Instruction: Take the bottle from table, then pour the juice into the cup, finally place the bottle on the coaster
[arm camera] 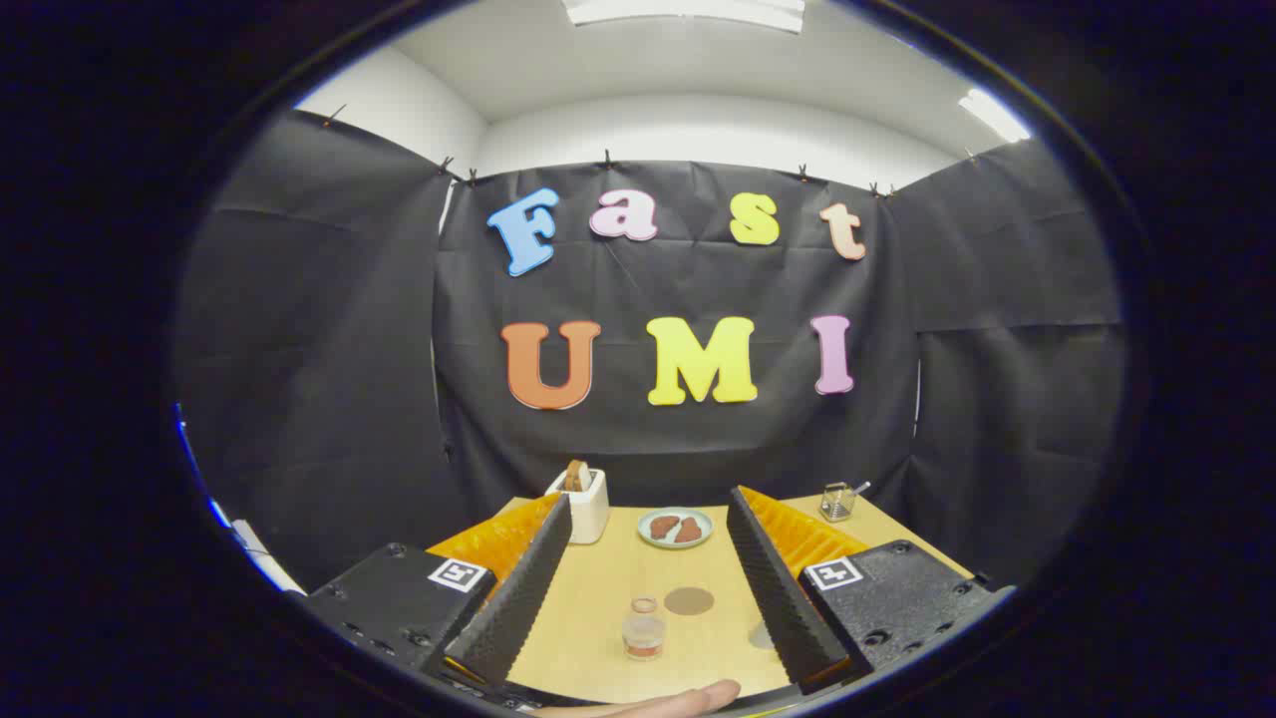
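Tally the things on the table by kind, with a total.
Bottle: 1
Coaster: 1
Plate with brown food pieces: 1
White toaster: 1
Small metal holder: 1
Total: 5
The gripper is open, fingers wide apart above the table, with the bottle between them.

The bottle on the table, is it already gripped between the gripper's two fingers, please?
No, the bottle stands free on the table between the wide-open fingers of the gripper, beside the coaster, with neither finger touching it.

Bright ceiling lights overhead, soft shadows on the table, sharp centre, strong fisheye bending at edges.
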